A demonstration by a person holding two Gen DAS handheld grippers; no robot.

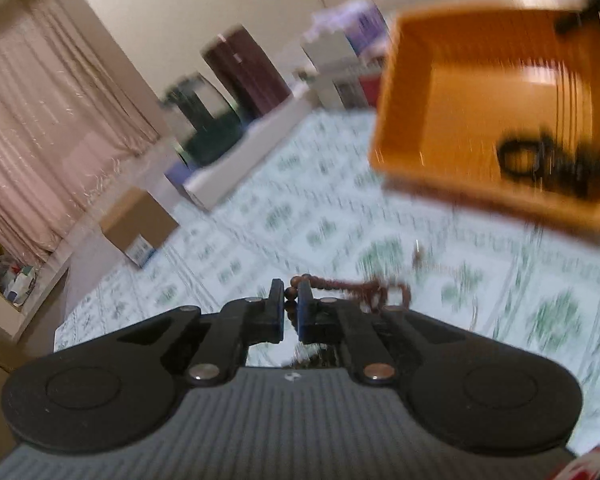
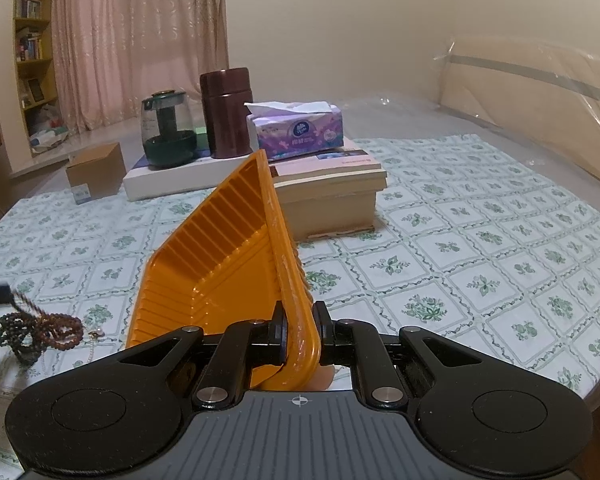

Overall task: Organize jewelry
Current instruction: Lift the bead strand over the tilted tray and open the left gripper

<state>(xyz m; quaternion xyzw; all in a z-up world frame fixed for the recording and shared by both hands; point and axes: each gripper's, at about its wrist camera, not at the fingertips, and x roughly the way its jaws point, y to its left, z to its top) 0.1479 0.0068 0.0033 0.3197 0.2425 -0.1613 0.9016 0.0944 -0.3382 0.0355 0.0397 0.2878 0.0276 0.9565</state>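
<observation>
Beads point(image 1: 342, 286), reddish-brown and small, are sitting strung on a strand that is passing between the left gripper point(image 1: 291, 300) fingers; the fingers are standing nearly closed, pinching that strand, and the rest of it is trailing off toward 3 o'clock in a loose tangle above the cloth point(image 1: 260, 216). Motion blur is smearing this whole view, so single beads beyond the fingers are hard to count.

Toward 1 o'clock in the left wrist view, the orange tray point(image 1: 460, 112) is showing its ribbed inner walls and flat floor. A dark bracelet point(image 1: 548, 160) is lying in the tray's lower right corner, blurred into black loops; whether it is one piece or several I cannot tell. The tray's right edge is being cut off by the frame.

In the right wrist view the right gripper point(image 2: 300, 334) fingers are clamping the tray's rim, holding the tray point(image 2: 220, 248) tilted up on edge, its floor mostly hidden behind the near wall. At 9 o'clock, more jewelry point(image 2: 40, 330) is lying on the green-patterned cloth point(image 2: 460, 240): dark green and brown bead strands heaped together, with a pale strand just beside them too small to make out. A dark blurred shape is entering at the left edge above the heap.
</observation>
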